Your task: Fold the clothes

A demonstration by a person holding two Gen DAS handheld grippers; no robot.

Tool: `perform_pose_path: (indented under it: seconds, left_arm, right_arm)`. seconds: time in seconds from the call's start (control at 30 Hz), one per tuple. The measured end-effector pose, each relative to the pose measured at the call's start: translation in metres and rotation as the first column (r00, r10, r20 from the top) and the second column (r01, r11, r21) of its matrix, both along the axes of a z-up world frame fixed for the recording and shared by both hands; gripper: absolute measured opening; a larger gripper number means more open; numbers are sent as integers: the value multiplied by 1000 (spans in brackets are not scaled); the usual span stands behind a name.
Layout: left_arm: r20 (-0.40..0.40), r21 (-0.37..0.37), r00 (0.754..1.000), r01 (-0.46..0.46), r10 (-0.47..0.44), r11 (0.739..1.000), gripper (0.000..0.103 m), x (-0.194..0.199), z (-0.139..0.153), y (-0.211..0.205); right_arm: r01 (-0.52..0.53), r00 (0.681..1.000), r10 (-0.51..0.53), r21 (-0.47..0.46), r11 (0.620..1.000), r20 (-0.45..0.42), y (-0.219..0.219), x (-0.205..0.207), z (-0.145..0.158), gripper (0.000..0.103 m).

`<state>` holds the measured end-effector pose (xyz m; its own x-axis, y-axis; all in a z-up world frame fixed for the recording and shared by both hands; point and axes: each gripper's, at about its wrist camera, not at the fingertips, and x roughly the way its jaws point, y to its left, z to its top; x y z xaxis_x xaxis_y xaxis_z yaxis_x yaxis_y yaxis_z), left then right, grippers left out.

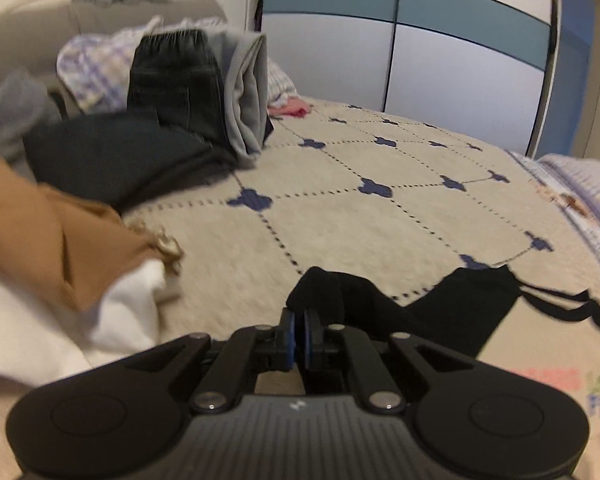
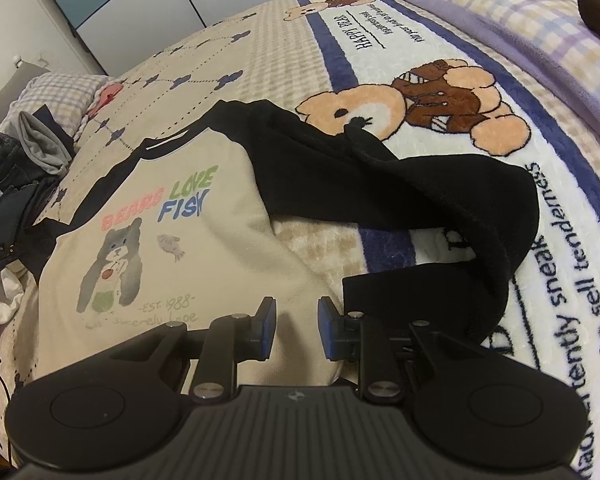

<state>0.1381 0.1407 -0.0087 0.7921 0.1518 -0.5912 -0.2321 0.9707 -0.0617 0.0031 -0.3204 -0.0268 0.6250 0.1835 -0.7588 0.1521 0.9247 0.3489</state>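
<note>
A cream shirt (image 2: 160, 240) with black sleeves and a bear print lies front-up on the bed. Its one black sleeve (image 2: 420, 184) sprawls to the right across the bear blanket. In the left wrist view my left gripper (image 1: 299, 320) is shut, with a fold of the other black sleeve (image 1: 324, 288) pinched at its tips and lifted a little off the bedspread; the rest of that sleeve (image 1: 460, 304) trails right. My right gripper (image 2: 297, 312) hovers open over the shirt's lower hem, nothing between its blue pads (image 2: 267, 316).
At the bed's head sits a heap of clothes: dark jeans (image 1: 172, 80), a grey garment (image 1: 248, 92), a dark folded piece (image 1: 112, 152). A brown garment (image 1: 28, 232) and white cloth (image 1: 40, 332) lie at left. A wardrobe (image 1: 420, 40) stands behind.
</note>
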Motion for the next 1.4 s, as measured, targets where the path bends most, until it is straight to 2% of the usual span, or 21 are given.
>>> perform_pose_path:
  seconds: [0.07, 0.13, 0.23, 0.37, 0.47, 0.5, 0.53, 0.6, 0.63, 0.7, 0.77, 0.83, 0.9, 0.93, 1.0, 1.13, 1.17, 1.23, 1.3, 1.37, 1.4]
  left_arm:
    - [-34, -53, 999, 2, -4, 999, 8, 1, -1, 2]
    - [-69, -172, 998, -5, -7, 985, 17, -2, -3, 10]
    - [-115, -327, 993, -26, -12, 945, 35, -7, -7, 18]
    - [-190, -488, 981, -58, -41, 871, 36, -11, -21, 25]
    - [-240, -573, 969, -94, -58, 814, 32, -12, -36, 29]
    - [-249, -584, 968, -111, -47, 804, 26, -13, -41, 30]
    - [-244, -591, 969, -119, -37, 798, 14, -14, -43, 32]
    - [-229, -603, 973, -127, -18, 788, 5, -15, -45, 35]
    - [-223, -601, 975, -127, -13, 789, 4, -15, -44, 35]
    - [-196, -562, 981, -112, 0, 820, 4, -15, -36, 34]
    - [-154, -476, 988, -87, 15, 875, 4, -16, -24, 29]
    - [-107, -342, 993, -75, 41, 937, 4, -15, -12, 23]
    - [-50, -162, 997, -71, 64, 984, 4, -16, -1, 14]
    - [-24, -71, 997, -69, 68, 995, 4, -17, 3, 10]
    - [5, 57, 998, -70, 70, 996, 4, -18, 8, 5]
    - [33, 254, 995, -99, 94, 962, 5, -18, 7, 1]
    - [32, 271, 994, -108, 103, 957, 5, -17, 6, 4]
    - [-3, 210, 993, -113, 117, 971, 6, -16, 4, 14]
    - [-50, 60, 992, -112, 116, 992, 9, -16, 3, 30]
    - [-89, -97, 990, -119, 111, 988, 19, -16, 1, 44]
    - [-106, -154, 988, -128, 113, 980, 29, -16, -1, 49]
  right_arm:
    - [2, 1000, -2, 4, 1000, 1, 0, 0, 1, 25]
    - [0, 1000, 0, 6, 1000, 5, 0, -1, 2, 25]
    - [-4, 1000, 4, 7, 1000, 17, 1, -2, 6, 25]
    - [-10, 999, 10, 11, 1000, 32, 5, -2, 10, 25]
    - [-18, 999, 18, 11, 1000, 35, 11, 0, 11, 25]
    - [-22, 999, 22, 10, 1000, 34, 13, 0, 11, 25]
    - [-25, 999, 25, 8, 1000, 31, 14, 1, 10, 25]
    - [-32, 999, 32, 4, 999, 26, 18, 3, 9, 25]
    - [-35, 999, 35, 1, 999, 24, 19, 4, 9, 25]
    - [-36, 999, 36, -2, 999, 22, 21, 5, 8, 25]
    - [-33, 999, 33, -2, 999, 21, 22, 7, 8, 25]
    - [-31, 999, 31, 0, 1000, 21, 22, 8, 7, 25]
    - [-32, 999, 32, 0, 999, 19, 22, 8, 7, 25]
    - [-34, 999, 34, -1, 999, 17, 23, 9, 6, 25]
    - [-36, 999, 36, -3, 999, 14, 23, 9, 6, 25]
    - [-33, 999, 33, -4, 999, 15, 22, 9, 6, 25]
    - [-31, 999, 31, -3, 1000, 16, 21, 8, 7, 25]
    - [-23, 1000, 23, -1, 1000, 21, 19, 7, 8, 25]
    - [-17, 1000, 17, 1, 1000, 23, 16, 6, 8, 25]
    - [-10, 1000, 10, 0, 1000, 25, 14, 5, 9, 25]
    - [-7, 1000, 7, 0, 1000, 27, 13, 5, 9, 25]
